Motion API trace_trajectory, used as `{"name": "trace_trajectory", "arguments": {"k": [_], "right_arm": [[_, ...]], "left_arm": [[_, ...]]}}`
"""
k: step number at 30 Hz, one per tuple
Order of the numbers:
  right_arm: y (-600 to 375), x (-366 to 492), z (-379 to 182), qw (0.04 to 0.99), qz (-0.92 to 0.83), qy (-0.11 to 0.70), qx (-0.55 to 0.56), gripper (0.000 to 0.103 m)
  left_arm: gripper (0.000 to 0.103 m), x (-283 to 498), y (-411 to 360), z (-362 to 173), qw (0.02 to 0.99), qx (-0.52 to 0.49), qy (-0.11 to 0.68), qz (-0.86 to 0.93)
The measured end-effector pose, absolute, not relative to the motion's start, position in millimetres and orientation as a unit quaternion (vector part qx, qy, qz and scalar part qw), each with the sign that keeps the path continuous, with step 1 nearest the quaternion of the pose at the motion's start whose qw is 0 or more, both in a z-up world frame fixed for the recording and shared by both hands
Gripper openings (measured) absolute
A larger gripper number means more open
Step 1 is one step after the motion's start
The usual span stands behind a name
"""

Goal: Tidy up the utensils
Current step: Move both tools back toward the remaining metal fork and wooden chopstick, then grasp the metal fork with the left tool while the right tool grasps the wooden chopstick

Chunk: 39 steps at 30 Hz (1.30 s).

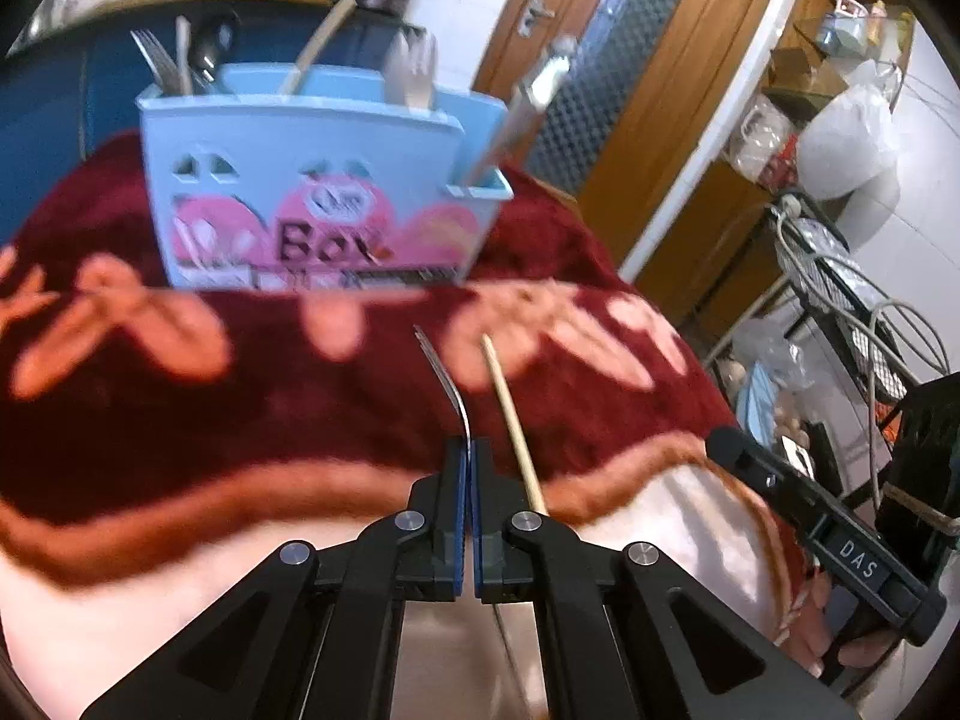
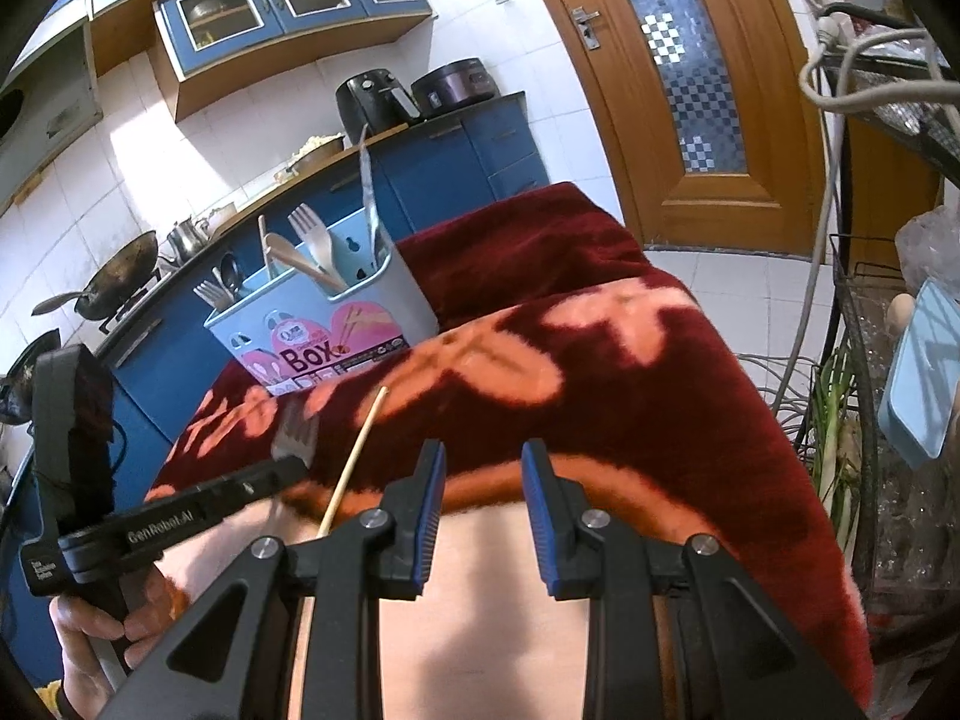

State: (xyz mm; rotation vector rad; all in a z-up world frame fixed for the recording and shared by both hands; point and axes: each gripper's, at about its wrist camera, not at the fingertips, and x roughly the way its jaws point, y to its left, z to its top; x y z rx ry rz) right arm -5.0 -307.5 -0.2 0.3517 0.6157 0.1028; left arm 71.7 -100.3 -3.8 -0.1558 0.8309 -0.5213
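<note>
My left gripper (image 1: 468,450) is shut on a metal fork (image 1: 447,378), tines pointing away, held above the red blanket (image 1: 180,420). The fork also shows in the right wrist view (image 2: 295,435), sticking out of the left gripper (image 2: 282,468). A wooden chopstick (image 1: 515,420) lies on the blanket just right of the fork; it also shows in the right wrist view (image 2: 354,462). A light blue utensil box (image 1: 312,192) stands upright further back, holding forks, spoons and wooden utensils; it also shows in the right wrist view (image 2: 324,324). My right gripper (image 2: 483,462) is open and empty.
The blanket (image 2: 600,360) covers the table and drops off at the right edge. A wire rack (image 2: 888,360) with cables stands to the right. A wooden door (image 2: 690,90) and blue kitchen cabinets (image 2: 456,156) stand behind.
</note>
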Motion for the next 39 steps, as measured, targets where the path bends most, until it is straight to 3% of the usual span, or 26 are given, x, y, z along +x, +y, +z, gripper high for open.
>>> {"name": "trace_trajectory", "arguments": {"k": [9,36,39], "right_arm": [[-282.9,9.9,-0.4,0.920,0.085,0.347,0.161,0.029],[-211.6,77.0,-6.9,0.841,0.115,0.525,0.064,0.029],[-210.0,81.5,-7.2,0.841,0.105,0.527,0.060,0.021]], "left_arm": [[0.001,56.9,-71.5,22.8,0.910,-0.073,0.332,-0.240],[0.000,37.8,-2.5,56.4,0.946,-0.085,0.232,-0.211],[0.000,40.1,2.0,58.2,0.948,-0.082,0.229,-0.207]]}}
